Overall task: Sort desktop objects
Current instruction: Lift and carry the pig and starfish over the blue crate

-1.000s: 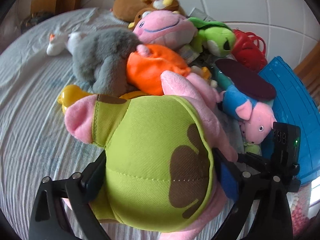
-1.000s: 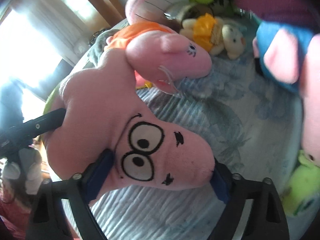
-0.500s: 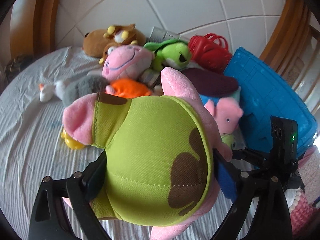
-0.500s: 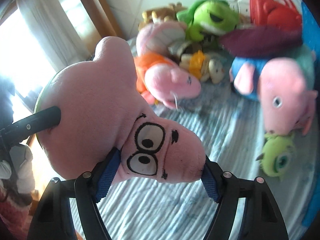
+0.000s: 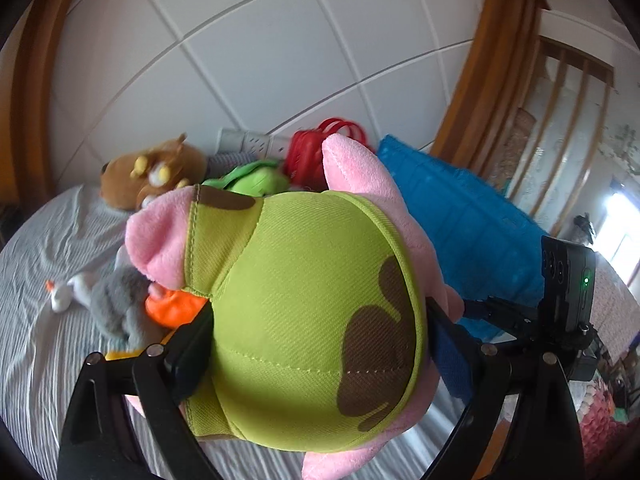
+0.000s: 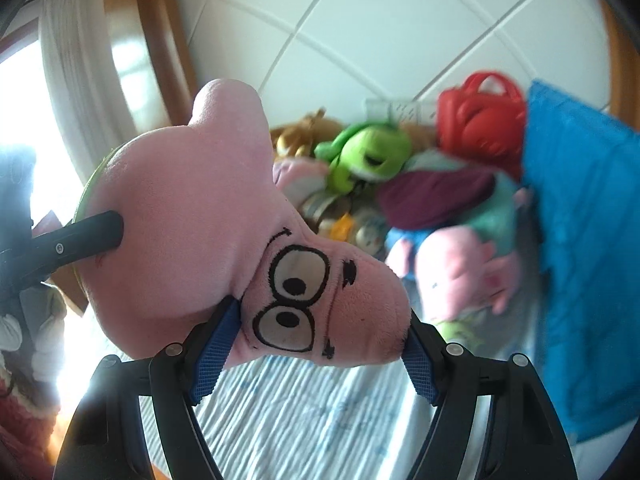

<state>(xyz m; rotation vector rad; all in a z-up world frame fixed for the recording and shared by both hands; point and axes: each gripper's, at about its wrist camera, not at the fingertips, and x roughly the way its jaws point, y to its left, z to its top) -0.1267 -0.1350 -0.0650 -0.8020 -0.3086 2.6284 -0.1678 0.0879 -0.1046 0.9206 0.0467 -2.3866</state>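
A pink star plush in green shorts with brown patches [image 5: 280, 240] hangs in the air above the bed, held from both ends. My left gripper [image 5: 316, 316] is shut on its green-shorts body, with a pad pressed into each side. In the right wrist view the plush [image 6: 192, 208] shows its face with big eyes, and my right gripper [image 6: 320, 324] is shut on that head end, its blue pads [image 6: 218, 344] squeezing the sides. One black finger of the left gripper [image 6: 80, 232] presses into the plush at the left.
A pile of plush toys lies on the striped sheet [image 5: 40, 340] below: a brown one [image 5: 148, 176], a grey one [image 5: 116, 300], a green one [image 6: 368, 156] and a pink pig [image 6: 460, 264]. A blue basket [image 5: 460, 216] and a red basket [image 6: 480, 120] stand by the tiled wall.
Both grippers have risen with the pink star plush, so the toy pile sits lower and farther off and more wall shows. The right jaws have narrowed on the head.
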